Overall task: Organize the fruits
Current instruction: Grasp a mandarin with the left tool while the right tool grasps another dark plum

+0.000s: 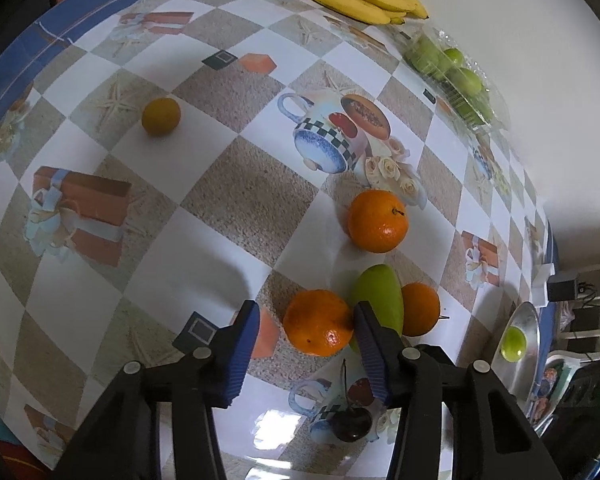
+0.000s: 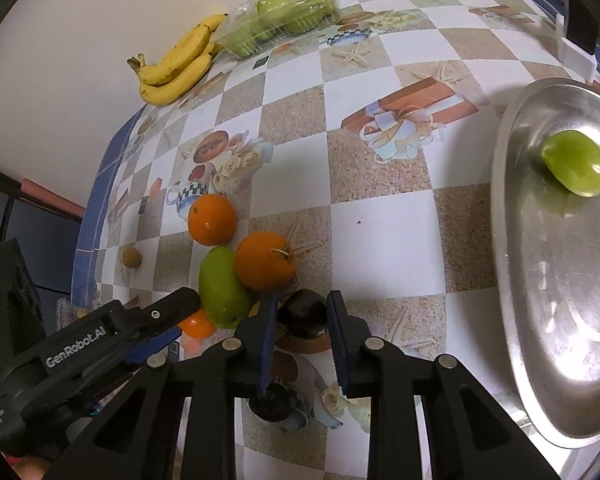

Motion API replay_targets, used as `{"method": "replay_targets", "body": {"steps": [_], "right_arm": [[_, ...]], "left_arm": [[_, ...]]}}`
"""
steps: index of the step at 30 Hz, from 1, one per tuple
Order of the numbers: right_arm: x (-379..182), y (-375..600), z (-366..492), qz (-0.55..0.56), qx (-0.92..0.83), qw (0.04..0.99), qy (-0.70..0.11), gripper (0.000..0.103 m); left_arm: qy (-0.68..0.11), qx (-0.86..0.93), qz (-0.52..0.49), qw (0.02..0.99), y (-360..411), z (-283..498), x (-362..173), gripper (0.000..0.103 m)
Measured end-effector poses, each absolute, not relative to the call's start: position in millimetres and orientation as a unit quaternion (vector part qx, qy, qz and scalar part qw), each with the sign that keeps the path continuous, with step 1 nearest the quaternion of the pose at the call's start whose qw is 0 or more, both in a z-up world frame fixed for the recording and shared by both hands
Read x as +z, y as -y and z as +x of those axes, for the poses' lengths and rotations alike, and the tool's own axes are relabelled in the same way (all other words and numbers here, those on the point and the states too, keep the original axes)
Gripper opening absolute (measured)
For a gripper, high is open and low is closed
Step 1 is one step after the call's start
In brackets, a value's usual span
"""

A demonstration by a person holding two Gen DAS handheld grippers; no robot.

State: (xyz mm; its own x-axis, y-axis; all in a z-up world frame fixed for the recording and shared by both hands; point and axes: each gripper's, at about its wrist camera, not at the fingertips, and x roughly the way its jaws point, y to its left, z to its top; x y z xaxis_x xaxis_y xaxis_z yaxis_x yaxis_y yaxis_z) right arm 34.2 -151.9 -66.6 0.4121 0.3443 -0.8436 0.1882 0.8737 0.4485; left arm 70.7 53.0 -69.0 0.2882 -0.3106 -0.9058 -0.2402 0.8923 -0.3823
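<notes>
The left gripper [image 1: 306, 334] stands narrow around an orange [image 1: 318, 322] on the checked tablecloth [image 1: 204, 240]: its right pad touches the fruit's side, while a gap shows between the left pad and the peel, so it does not clamp. Just behind that orange lies a green mango [image 1: 380, 300], touching it, and a second orange [image 1: 420, 308] sits against the mango's far side. A third orange [image 1: 377, 221] rests a little beyond the mango, apart from it. Near the left gripper's base, below the mango in the left wrist view, lies a dark cherry [image 1: 352, 426] with its stem up. A small yellowish fruit [image 1: 161, 116] sits alone, well away from the mango toward the cloth's blue border. The right gripper [image 2: 302, 320] is closed tight on a dark round fruit [image 2: 303, 314], just beside the mango, with both blue pads pressed to its sides. A metal tray [image 2: 540, 320] stands well to the right of the mango in the right wrist view and holds one green fruit [image 2: 575, 168] near its far end. At the table's wall edge, far from the mango, lie bananas [image 2: 176, 66], and touching them is a clear plastic box [image 2: 280, 20] of green fruits.
</notes>
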Motion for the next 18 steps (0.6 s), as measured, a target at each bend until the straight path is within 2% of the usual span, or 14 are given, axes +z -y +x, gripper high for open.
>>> {"method": "replay_targets", "body": {"steps": [4,6,18], "right_arm": [[-64.4,155.5,32.2,0.248,0.047,0.803,-0.54,0.026],[-64.6,157.0,31.4,0.25,0.047,0.801,-0.541,0.026],[-63.6,160.4,28.7,0.252,0.045,0.801,-0.542,0.026]], "left_arm": [[-0.596,-0.027,-0.246,0.764,-55.3,70.4,-70.4,0.048],[-0.595,-0.035,-0.253,0.762,-54.9,69.8,-69.9,0.038],[-0.577,-0.025,-0.258,0.775,-63.0,67.6,-59.3,0.036]]}}
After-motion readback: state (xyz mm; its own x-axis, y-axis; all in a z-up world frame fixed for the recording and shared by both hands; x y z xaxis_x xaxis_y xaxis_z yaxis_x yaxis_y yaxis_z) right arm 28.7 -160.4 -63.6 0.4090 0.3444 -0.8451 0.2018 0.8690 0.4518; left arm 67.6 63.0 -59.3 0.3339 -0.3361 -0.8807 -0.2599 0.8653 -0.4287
